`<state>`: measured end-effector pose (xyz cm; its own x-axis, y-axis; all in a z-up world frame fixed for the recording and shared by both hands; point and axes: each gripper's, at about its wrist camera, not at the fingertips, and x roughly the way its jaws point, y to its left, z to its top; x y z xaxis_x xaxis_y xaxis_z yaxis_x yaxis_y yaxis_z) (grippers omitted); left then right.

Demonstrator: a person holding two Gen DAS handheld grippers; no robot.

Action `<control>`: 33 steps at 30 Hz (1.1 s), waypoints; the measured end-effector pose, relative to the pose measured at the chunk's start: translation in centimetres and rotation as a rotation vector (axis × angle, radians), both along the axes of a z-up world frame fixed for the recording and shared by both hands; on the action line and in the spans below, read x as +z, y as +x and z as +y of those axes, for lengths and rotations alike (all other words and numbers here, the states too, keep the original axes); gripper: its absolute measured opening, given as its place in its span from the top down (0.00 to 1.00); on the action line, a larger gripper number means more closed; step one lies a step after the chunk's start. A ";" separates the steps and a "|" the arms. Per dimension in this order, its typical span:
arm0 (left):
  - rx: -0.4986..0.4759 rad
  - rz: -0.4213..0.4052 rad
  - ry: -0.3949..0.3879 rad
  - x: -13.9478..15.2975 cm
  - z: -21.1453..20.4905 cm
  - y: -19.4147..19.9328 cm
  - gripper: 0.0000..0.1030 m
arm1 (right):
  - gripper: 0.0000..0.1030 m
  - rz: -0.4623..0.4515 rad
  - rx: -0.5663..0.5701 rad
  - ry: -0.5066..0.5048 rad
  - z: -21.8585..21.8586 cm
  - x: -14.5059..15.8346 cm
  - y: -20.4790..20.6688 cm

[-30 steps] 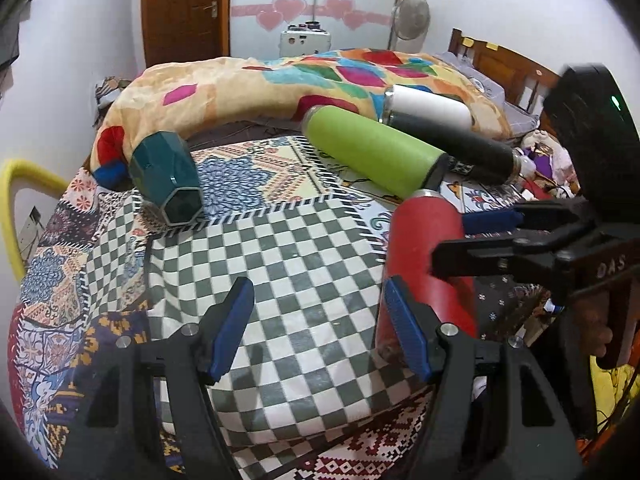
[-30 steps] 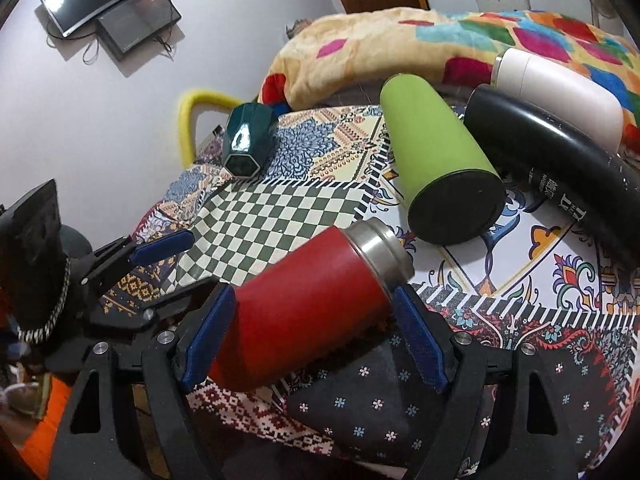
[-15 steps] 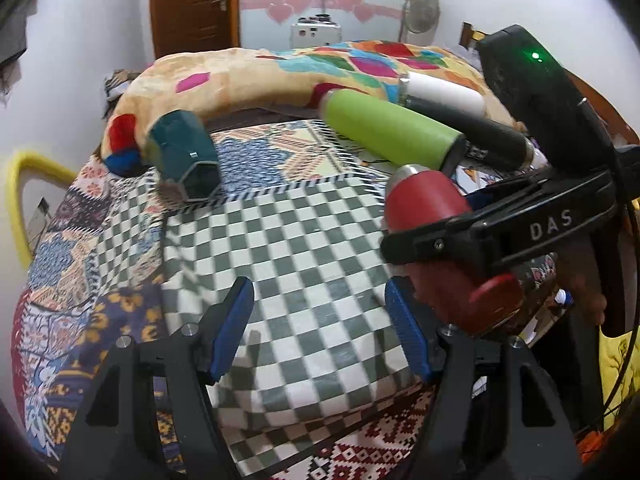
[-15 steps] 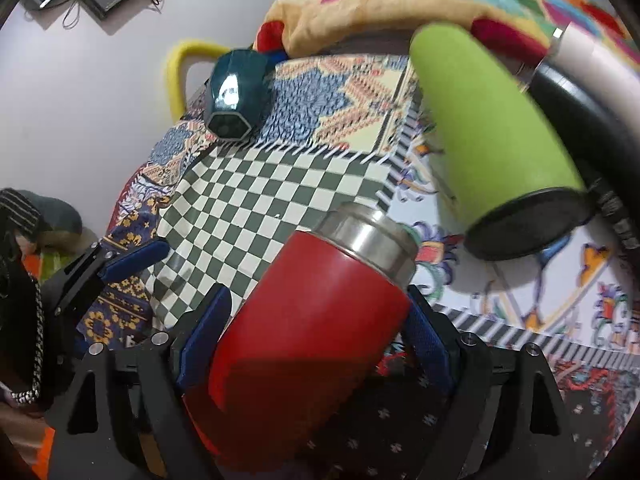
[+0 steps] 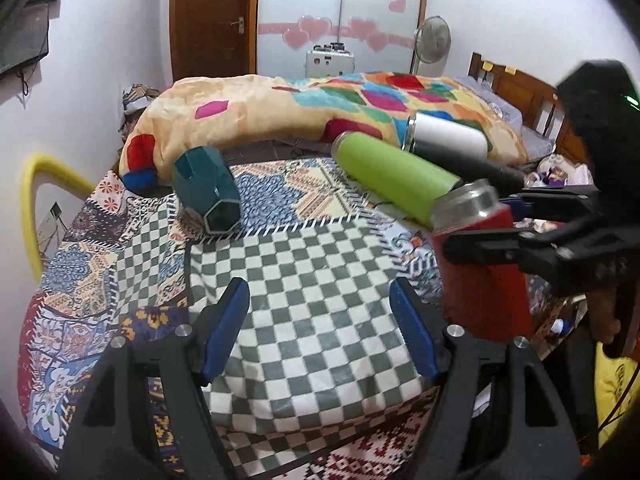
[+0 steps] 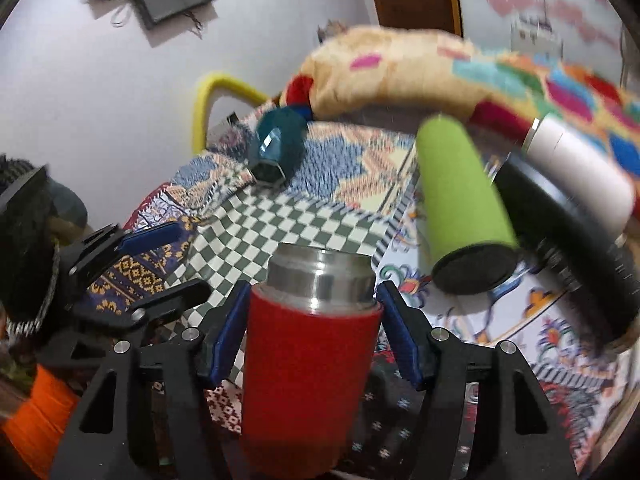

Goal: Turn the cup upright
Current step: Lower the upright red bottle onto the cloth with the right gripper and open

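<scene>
On the far left of the bed the teal cup lies on its side on the patterned quilt, untouched. The left gripper hovers low over the checkered patch, jaws wide and holding nothing. Moving right, the green bottle, the black one and the white one all lie on their sides by the rolled blanket. At the right edge, the right gripper has its jaws clamped on the red cup, steel rim up and near vertical. The flip looks almost complete; next comes setting its base flat on the soft quilt, then easing the jaws apart without tipping it.
</scene>
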<state>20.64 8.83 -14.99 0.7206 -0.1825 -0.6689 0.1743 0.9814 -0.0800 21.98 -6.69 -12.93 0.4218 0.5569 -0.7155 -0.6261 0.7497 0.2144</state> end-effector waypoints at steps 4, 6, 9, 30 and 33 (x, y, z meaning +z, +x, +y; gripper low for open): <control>0.005 -0.016 -0.015 0.6 -0.5 0.4 0.30 | 0.42 -0.127 -0.016 -0.021 -0.2 1.2 -1.1; 0.005 -0.025 -0.023 0.9 -0.6 0.5 0.30 | 0.42 -0.150 -0.022 -0.028 -0.3 1.2 -1.0; 0.011 -0.040 -0.024 1.3 -0.8 0.6 0.30 | 0.42 -0.172 -0.037 -0.026 -0.4 1.3 -0.5; 0.031 -0.111 -0.016 2.0 -1.2 -0.5 0.23 | 0.42 -0.235 -0.039 -0.047 -0.8 0.4 -1.0; 0.041 -0.124 -0.017 2.4 -1.1 -0.8 0.23 | 0.42 -0.201 -0.045 -0.008 -0.9 0.1 -0.5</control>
